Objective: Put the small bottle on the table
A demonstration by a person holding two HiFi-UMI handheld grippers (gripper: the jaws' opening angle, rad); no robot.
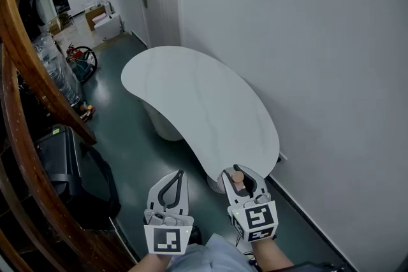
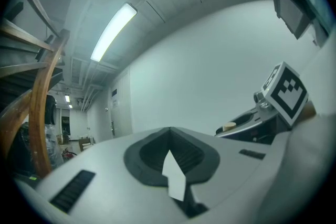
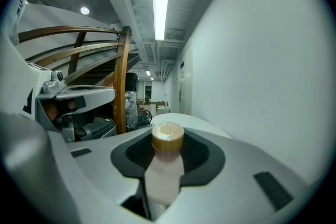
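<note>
A small pale-pink bottle (image 3: 164, 170) with a tan cap lies lengthwise between the jaws of my right gripper (image 3: 167, 139), which is shut on it. In the head view that bottle (image 1: 238, 179) pokes out of the right gripper (image 1: 242, 176) just at the near tip of the white kidney-shaped table (image 1: 191, 99). My left gripper (image 1: 171, 183) hangs to the left over the floor, shut with nothing in it. The left gripper view shows its jaws closed together (image 2: 170, 136) and the right gripper (image 2: 273, 107) off to the side.
A white wall (image 1: 306, 41) runs close along the table's right side. A curved wooden stair rail (image 1: 25, 73) and a black case (image 1: 60, 162) stand at the left. Boxes and a wheeled cart (image 1: 80, 57) sit down the corridor on the dark green floor (image 1: 121, 143).
</note>
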